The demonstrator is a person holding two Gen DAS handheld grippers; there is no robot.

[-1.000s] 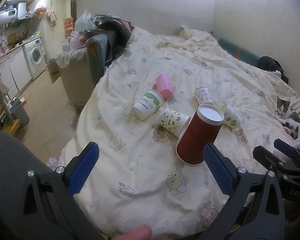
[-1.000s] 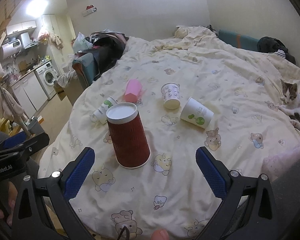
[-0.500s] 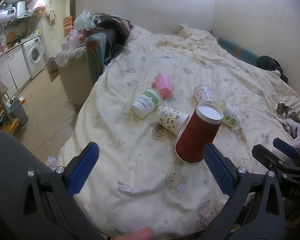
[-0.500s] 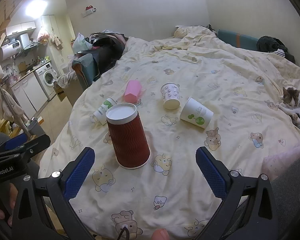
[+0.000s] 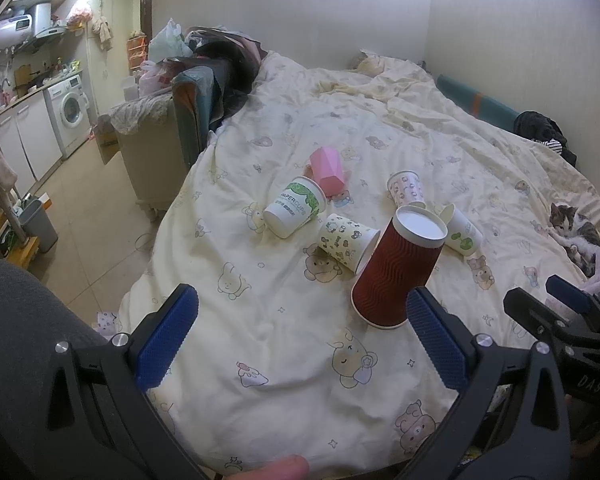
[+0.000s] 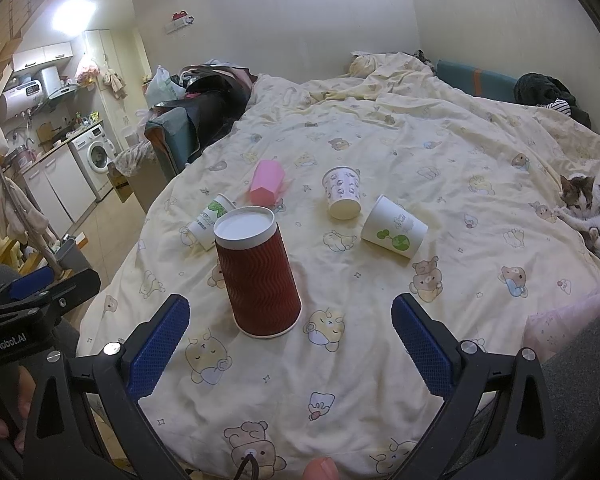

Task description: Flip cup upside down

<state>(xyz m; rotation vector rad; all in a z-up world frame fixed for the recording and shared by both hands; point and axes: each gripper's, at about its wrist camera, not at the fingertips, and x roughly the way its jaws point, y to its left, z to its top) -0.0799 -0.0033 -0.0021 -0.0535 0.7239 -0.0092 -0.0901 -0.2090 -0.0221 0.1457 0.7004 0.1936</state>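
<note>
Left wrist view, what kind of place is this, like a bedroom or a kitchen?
Most likely a small studio flat, bedroom and kitchen in one room. A bed with a bear-print cover fills the foreground, with a cat lying on it, and a washing machine under a counter stands along the far left wall.

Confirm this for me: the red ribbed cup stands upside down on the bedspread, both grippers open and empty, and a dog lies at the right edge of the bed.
Not a dog: it is a cat, plain in the right wrist view. The rest holds: the red ribbed cup stands mouth down on the bedspread, and the left gripper and right gripper are both open and empty.
</note>
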